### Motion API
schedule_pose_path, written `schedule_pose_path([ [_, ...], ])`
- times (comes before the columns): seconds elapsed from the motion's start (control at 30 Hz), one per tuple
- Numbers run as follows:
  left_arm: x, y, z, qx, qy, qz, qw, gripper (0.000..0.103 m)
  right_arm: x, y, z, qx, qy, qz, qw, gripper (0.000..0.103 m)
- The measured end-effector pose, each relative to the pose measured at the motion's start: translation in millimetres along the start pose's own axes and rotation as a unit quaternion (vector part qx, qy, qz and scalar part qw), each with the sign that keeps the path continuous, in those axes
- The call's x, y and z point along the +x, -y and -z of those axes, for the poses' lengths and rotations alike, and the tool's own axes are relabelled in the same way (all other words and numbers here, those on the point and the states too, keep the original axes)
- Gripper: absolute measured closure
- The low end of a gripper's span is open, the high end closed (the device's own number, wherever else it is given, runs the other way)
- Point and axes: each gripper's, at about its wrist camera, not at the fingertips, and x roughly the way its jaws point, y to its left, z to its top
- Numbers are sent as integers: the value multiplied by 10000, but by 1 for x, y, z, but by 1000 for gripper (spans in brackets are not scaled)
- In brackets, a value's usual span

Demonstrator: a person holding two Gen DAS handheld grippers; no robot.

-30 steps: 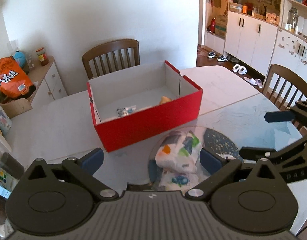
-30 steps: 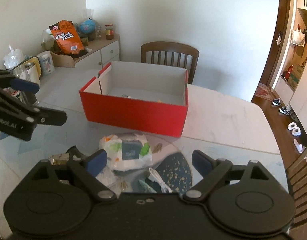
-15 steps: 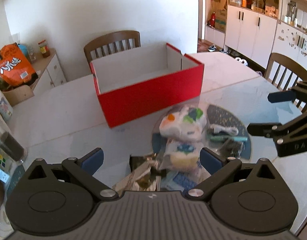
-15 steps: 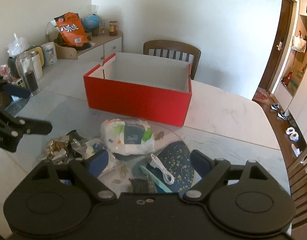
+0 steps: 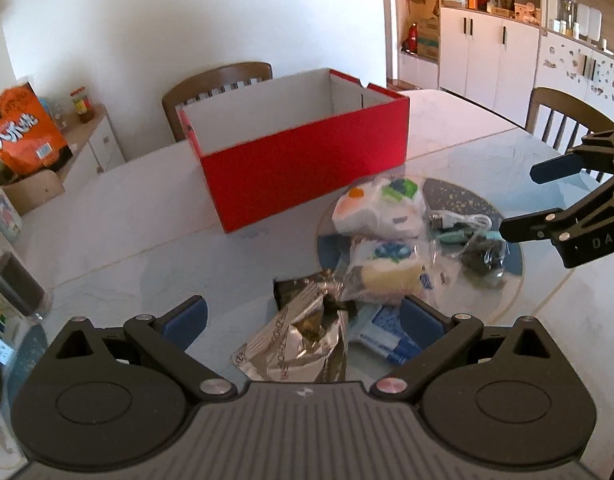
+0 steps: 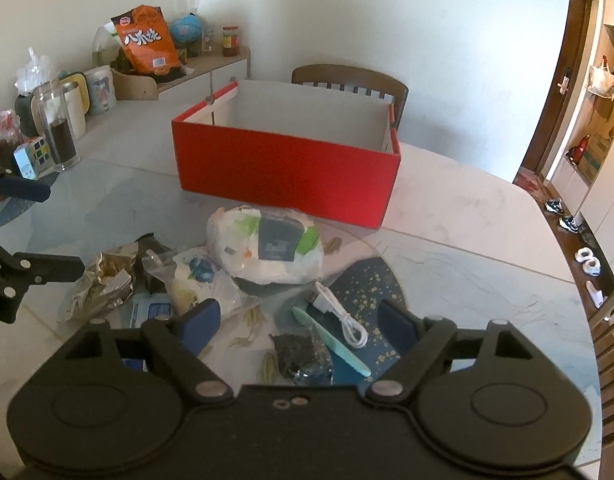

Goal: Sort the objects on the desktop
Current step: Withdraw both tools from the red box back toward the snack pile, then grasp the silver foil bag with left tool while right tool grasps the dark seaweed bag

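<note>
A red open box stands on the table behind a heap of objects. The heap holds a white printed pack, a clear bag with a yellow cake, a crumpled silver foil bag, a white USB cable, a teal knife, a dark crinkled packet and a blue pack. My left gripper is open above the foil bag. My right gripper is open above the cable and knife.
A round dark blue mat lies under the heap on the glass-topped table. A glass jar and a cube box stand at the left. Wooden chairs stand behind the box and at the right. A sideboard carries an orange snack bag.
Both grippers have pulled back from the red box and lowered toward the table, so more of the heap shows. Both stay open and empty.
</note>
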Motion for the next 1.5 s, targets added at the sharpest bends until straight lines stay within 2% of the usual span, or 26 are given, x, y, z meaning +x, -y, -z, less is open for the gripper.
schedule_pose_path([
  [0.57,40,-11,32,308,-178,432,9984,0,37,-7,17,45,-387,52,9992,20],
  [1.1,56,-12,46,215,-179,485,9984,2,61,-9,28,119,-641,142,9978,26],
  [1.3,60,-15,50,153,-203,463,9986,17,67,-8,28,182,-672,178,9974,33],
  [1.37,60,-14,51,156,-221,469,9985,27,68,-8,30,192,-687,198,9973,34],
  [1.5,61,-15,53,113,-243,464,9986,32,70,-7,31,198,-736,206,9969,40],
])
